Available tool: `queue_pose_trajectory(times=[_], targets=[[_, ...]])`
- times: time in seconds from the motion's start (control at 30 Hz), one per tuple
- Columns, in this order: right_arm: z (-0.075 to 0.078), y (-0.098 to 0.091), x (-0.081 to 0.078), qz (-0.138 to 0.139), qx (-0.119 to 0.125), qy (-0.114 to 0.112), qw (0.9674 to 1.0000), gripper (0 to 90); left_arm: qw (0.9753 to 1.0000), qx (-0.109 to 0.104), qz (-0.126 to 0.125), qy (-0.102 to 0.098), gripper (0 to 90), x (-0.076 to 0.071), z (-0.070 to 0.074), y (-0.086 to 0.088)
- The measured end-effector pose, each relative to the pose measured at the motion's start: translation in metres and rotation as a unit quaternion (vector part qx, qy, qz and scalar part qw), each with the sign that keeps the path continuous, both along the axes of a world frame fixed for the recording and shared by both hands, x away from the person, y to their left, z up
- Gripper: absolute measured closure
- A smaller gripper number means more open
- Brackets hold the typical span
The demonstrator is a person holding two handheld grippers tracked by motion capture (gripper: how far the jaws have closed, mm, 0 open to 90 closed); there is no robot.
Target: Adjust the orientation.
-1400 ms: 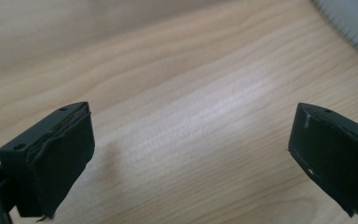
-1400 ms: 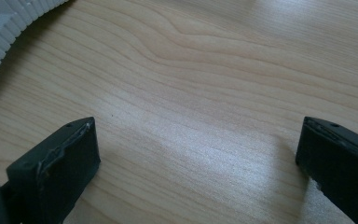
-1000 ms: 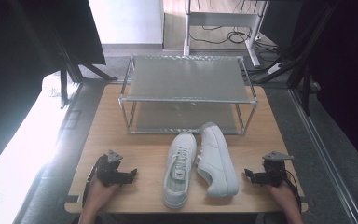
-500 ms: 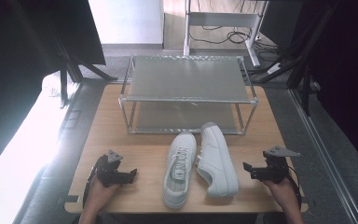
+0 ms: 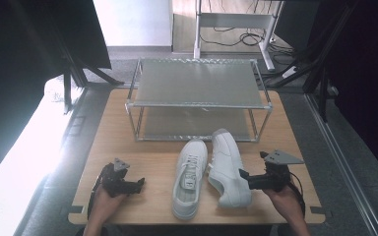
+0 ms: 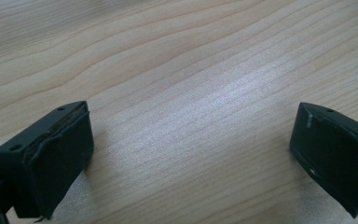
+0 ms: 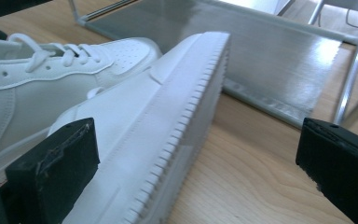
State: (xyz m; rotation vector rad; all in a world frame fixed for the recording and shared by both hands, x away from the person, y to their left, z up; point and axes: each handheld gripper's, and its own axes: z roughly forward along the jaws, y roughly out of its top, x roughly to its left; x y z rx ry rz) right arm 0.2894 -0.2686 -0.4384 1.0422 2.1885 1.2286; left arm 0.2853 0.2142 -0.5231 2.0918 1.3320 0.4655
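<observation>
Two white shoes (image 5: 211, 172) | wooden table (image 5: 142, 147); metal rack (image 5: 197, 88) behind

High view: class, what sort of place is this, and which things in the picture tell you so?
Probably a lab or workshop set up for recording. A wooden table carries a metal shoe rack and white sneakers, dark stands flank it, and cables trail beneath a desk behind.
</observation>
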Motion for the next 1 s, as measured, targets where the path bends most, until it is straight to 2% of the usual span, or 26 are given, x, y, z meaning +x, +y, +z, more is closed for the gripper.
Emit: queue_pose_trajectory(times=[0.2, 0.33, 0.7, 0.93, 1.0], targets=[[-0.013, 0.011, 0.004, -0.002, -0.018, 0.018, 0.9997, 0.0, 1.0000, 0.000, 0.000, 0.000, 0.0, 0.000, 0.000, 0.000], [-0.016, 0.010, 0.004, -0.006, -0.006, 0.024, 0.9997, 0.0, 1.0000, 0.000, 0.000, 0.000, 0.0, 0.000, 0.000, 0.000], [-0.017, -0.019, 0.006, -0.036, 0.028, 0.041, 0.9982, 0.0, 1.0000, 0.000, 0.000, 0.000, 0.0, 0.000, 0.000, 0.000], [-0.015, -0.034, 0.006, -0.056, 0.024, 0.041, 0.9973, 0.0, 1.0000, 0.000, 0.000, 0.000, 0.0, 0.000, 0.000, 0.000], [-0.015, -0.044, 0.006, -0.076, 0.015, 0.041, 0.9962, 0.0, 1.0000, 0.000, 0.000, 0.000, 0.0, 0.000, 0.000, 0.000]])
